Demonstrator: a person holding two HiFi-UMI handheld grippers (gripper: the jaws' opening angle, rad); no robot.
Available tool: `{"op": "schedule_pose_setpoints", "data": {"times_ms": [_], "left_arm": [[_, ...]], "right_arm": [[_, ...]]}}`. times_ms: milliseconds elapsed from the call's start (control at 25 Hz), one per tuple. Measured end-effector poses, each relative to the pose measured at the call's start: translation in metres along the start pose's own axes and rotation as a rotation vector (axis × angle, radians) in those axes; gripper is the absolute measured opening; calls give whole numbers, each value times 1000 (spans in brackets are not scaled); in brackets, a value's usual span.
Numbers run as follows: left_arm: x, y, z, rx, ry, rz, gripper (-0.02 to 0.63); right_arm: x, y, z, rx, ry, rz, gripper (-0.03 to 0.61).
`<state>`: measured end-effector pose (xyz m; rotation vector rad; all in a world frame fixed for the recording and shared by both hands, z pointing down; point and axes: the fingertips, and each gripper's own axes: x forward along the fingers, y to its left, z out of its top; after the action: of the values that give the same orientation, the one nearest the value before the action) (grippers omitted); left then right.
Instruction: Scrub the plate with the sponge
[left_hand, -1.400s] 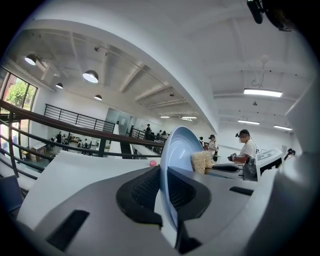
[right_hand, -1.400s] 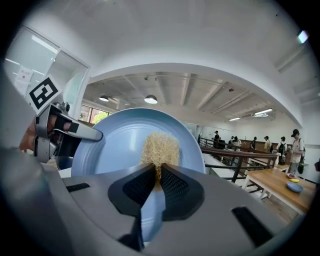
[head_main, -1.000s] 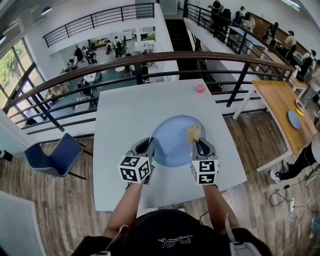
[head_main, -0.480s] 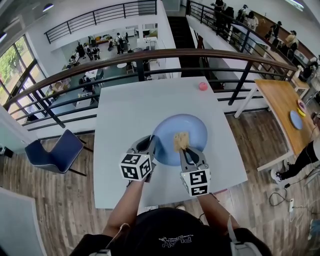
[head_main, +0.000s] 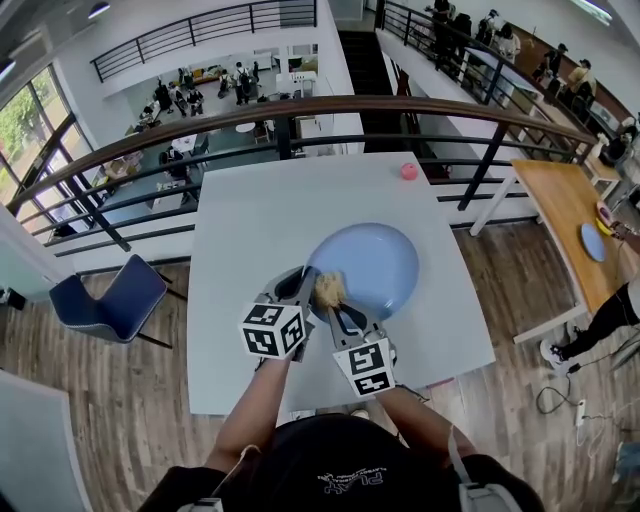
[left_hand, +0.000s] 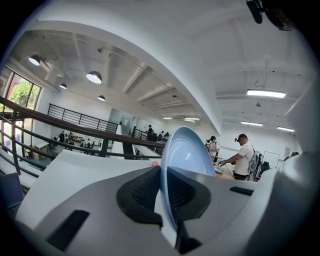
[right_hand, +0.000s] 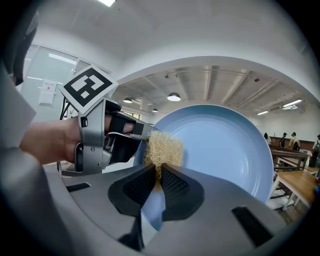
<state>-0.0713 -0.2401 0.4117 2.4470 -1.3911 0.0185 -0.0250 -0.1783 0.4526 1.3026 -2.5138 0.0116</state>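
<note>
One sweep is ending: over the table (head_main: 250, 220) I am holding the plate (head_main: 380, 262), left gripper (head_main: 299, 285) pinching its near rim, right gripper (head_main: 331, 303) dragging the clamped sponge (head_main: 328, 288) there from the plate's right side, so scrubbing is progressing.

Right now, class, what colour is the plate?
The plate is pale blue, clearest in the right gripper view.
</note>
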Motion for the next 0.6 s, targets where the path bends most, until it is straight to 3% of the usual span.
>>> {"op": "schedule_pose_setpoints", "data": {"times_ms": [600], "left_arm": [[-4,6,2,-6,-4,-8,28]], "right_arm": [[6,7,-18,-44,55,3,44]]}}
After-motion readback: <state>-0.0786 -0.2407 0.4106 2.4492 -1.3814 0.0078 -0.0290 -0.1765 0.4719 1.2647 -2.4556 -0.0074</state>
